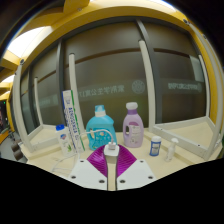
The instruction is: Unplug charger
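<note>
Here, a small white charger (111, 150) sits between the tips of the tongs (111, 158), magenta pads at either side; whether they press on it, cannot tell. Just beyond, on the pale table (190, 138): a blue bottle (100, 128) and a pink bottle (133, 125) side by side. Left of those, a tall white box (73, 118). Behind, large windows (110, 75).

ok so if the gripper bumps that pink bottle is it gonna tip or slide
The pink bottle stands upright, tall against its base, so a high nudge would probably tip it. It looks like smooth plastic, so a low push likely slides it. The blue bottle beside it could get knocked too.
</note>
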Action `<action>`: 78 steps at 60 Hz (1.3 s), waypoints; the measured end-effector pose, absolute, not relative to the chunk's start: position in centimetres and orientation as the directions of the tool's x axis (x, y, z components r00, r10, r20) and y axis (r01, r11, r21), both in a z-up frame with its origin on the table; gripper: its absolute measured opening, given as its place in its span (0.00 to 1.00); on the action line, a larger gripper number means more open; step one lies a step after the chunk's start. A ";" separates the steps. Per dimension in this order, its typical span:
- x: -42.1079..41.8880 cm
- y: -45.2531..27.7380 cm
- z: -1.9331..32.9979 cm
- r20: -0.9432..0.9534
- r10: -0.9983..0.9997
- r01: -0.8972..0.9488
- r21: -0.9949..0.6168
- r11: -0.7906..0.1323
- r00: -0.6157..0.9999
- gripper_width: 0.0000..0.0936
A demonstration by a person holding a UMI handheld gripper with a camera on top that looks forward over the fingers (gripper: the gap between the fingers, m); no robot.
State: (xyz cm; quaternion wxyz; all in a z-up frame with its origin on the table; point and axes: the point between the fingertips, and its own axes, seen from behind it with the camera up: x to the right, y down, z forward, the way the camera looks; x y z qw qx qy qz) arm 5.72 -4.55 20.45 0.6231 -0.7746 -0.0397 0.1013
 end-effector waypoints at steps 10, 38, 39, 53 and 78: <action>9.6 -6.6 7.1 -0.010 0.177 0.073 -0.887 -0.456 0.984 0.09; 14.0 -14.0 4.7 0.033 0.140 0.106 -0.822 -0.560 0.990 0.91; 14.2 -14.5 5.3 0.038 0.135 0.108 -0.825 -0.554 0.990 0.91; 14.9 -24.2 14.6 0.059 0.097 0.099 -0.868 -0.486 0.994 0.91; 14.0 -41.5 23.4 0.056 0.065 0.078 -0.902 -0.425 0.996 0.90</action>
